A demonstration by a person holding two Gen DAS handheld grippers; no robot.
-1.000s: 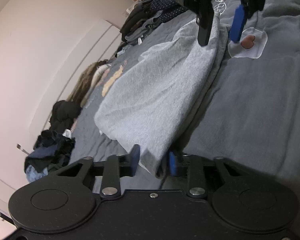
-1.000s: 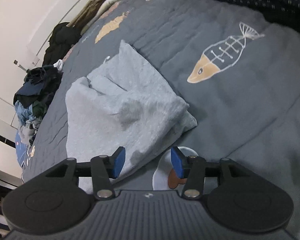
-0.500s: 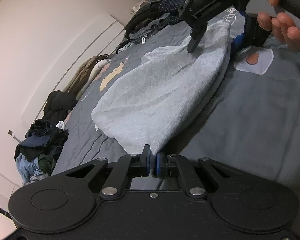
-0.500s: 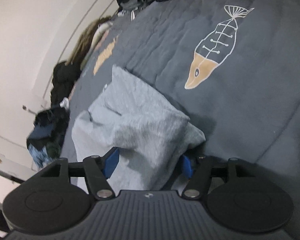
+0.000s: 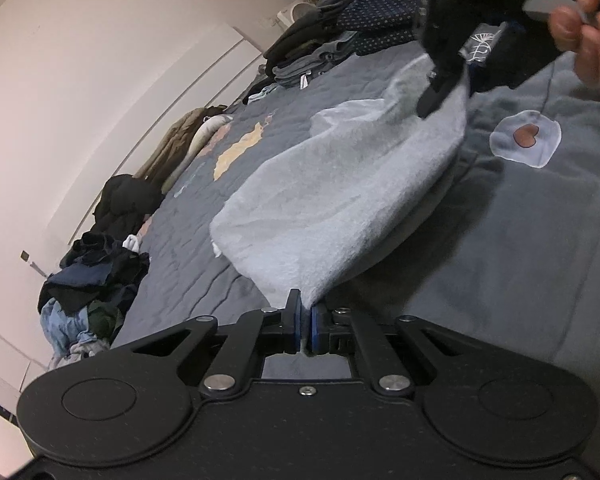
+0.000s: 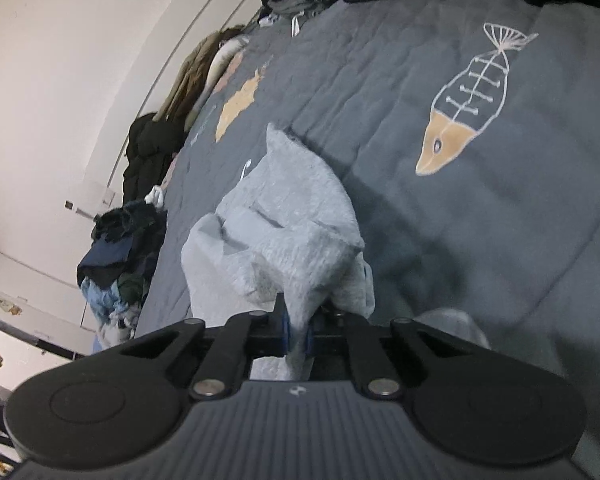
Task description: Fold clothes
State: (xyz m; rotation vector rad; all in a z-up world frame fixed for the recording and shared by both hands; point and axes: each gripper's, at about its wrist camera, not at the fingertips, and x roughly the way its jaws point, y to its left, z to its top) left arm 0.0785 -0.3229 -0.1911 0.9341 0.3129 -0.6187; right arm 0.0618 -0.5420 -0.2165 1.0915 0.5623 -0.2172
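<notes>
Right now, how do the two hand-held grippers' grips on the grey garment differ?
The left hand-held gripper pinches a thin edge of the grey garment, jaws nearly touching. The right hand-held gripper clamps a thicker bunched fold, jaws slightly further apart. Both are shut on the same garment above the grey bedspread.

Left gripper (image 5: 305,326): low and near, blue pads pinched almost together on a grey fabric edge. Right gripper (image 6: 296,334): likewise clamped on fabric. In the left view it sits far right, bare hand (image 5: 584,20) gripping its handle.
</notes>
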